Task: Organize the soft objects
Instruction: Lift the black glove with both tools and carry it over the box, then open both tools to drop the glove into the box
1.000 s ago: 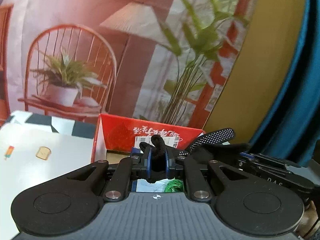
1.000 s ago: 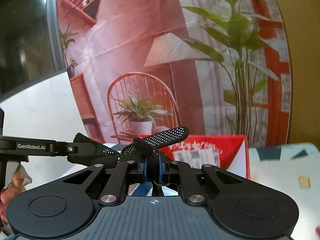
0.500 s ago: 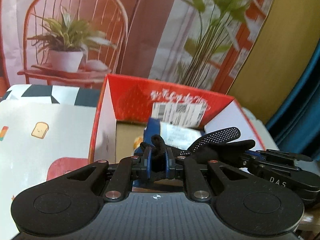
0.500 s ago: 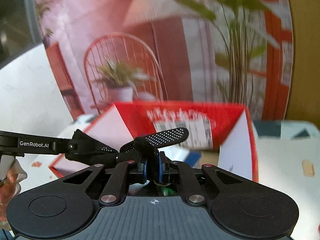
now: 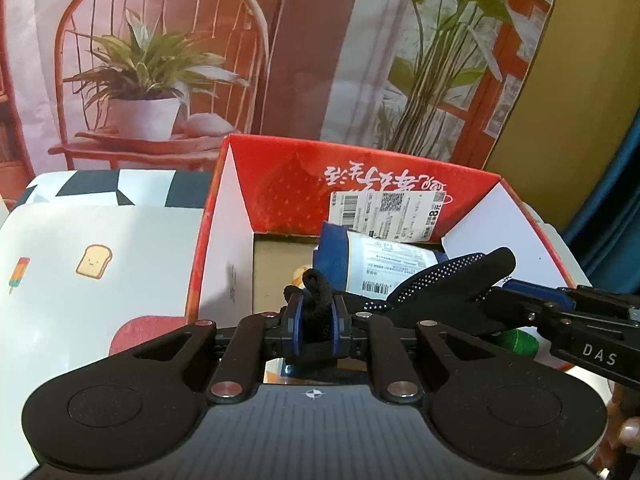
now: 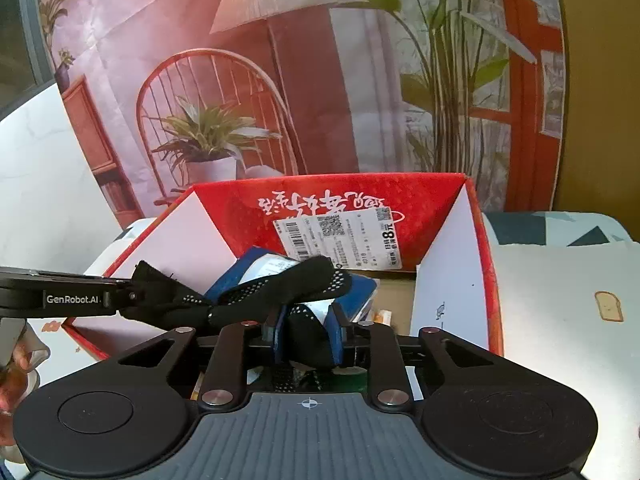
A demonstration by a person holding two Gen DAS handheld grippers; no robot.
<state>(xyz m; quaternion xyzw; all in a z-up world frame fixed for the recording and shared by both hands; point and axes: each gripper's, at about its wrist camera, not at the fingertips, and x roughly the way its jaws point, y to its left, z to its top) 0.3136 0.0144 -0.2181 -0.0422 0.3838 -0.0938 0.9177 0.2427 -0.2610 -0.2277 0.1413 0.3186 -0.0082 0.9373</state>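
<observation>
- Both our hand-held grippers are pinching one black dotted glove (image 5: 448,284) between them: left hand-held gripper (image 5: 316,320) on one end, right hand-held gripper (image 6: 308,336) on the other, right above the red box (image 6: 448,204).
- Risk, we reckon: one lets go first and the glove drapes over the box wall.
- Readable: "GenRobot.AI", "DAS"; the shipping label (image 6: 340,236) is mostly too small.

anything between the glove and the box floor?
Partly. The glove, held by both grippers (left, right), hangs over the open red box. A blue-and-white packet lies under it; bare floor shows left of the packet.
</observation>
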